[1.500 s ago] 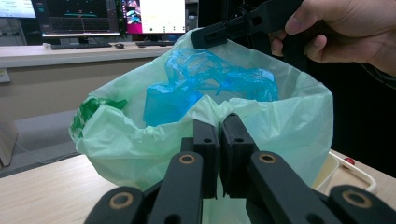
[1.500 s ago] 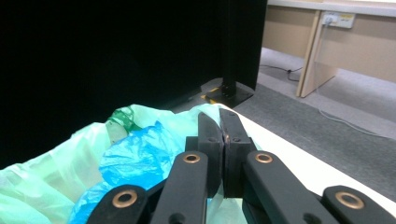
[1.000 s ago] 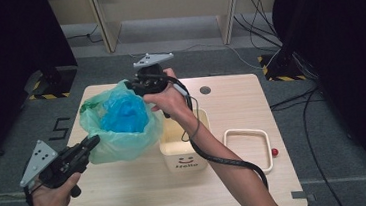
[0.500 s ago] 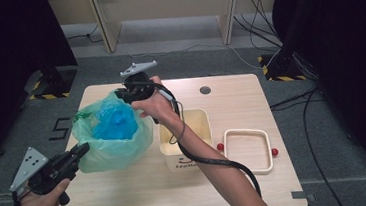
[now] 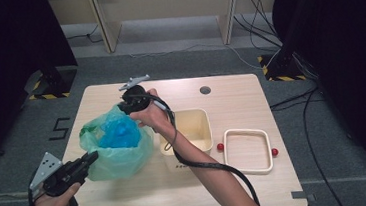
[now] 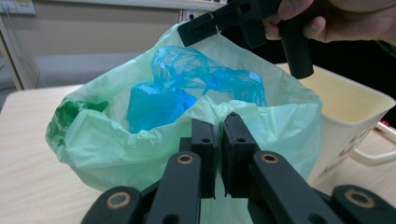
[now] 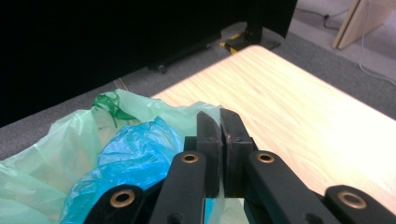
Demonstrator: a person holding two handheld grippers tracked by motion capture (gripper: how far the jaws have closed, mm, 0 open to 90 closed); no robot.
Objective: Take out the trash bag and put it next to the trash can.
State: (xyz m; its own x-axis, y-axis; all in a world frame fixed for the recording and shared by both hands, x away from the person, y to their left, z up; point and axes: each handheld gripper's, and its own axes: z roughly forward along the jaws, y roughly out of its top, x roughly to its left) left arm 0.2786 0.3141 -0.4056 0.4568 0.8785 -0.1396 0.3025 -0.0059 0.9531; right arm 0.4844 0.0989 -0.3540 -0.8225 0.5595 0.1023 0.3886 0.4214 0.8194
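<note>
Wooden table (image 5: 120,96) — green bag (image 5: 120,158) at left-centre, mouth up, beside cream bin (image 5: 198,126). Blue bag (image 5: 118,134) stuffed inside. Stretched between both tongs: right gripper (image 5: 130,103) clamped on far rim, forearm reaching across; left gripper (image 5: 91,159) pinching near rim, low.

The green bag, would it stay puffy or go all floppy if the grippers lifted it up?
Probably floppy: the green bag is thin, crinkled film whose rim sags and folds between the left gripper and right gripper, both pinching it. It looks light, with just a crumpled blue bag showing inside. It may slip, since the film looks smooth.
</note>
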